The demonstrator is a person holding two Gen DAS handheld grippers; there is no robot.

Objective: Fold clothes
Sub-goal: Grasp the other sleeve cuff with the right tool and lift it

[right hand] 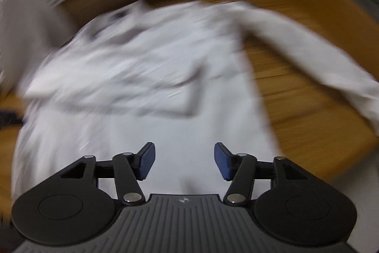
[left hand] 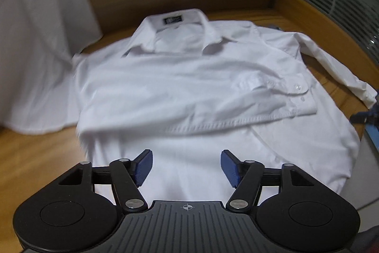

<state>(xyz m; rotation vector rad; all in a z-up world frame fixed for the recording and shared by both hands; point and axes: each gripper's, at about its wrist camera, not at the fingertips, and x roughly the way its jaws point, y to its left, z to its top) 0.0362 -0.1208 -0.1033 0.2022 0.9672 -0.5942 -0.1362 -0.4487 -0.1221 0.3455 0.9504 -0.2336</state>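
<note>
On the wooden desk [left hand: 35,158] a white shirt [left hand: 189,77] lies collar-up, one sleeve [left hand: 272,91] folded across its chest, the other sleeve [left hand: 336,63] outstretched; both tongs, left [left hand: 186,166] and right [right hand: 184,161], hang released, grasping nothing.

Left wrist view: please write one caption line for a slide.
Open left gripper above white shirt, one sleeve folded across.
</note>
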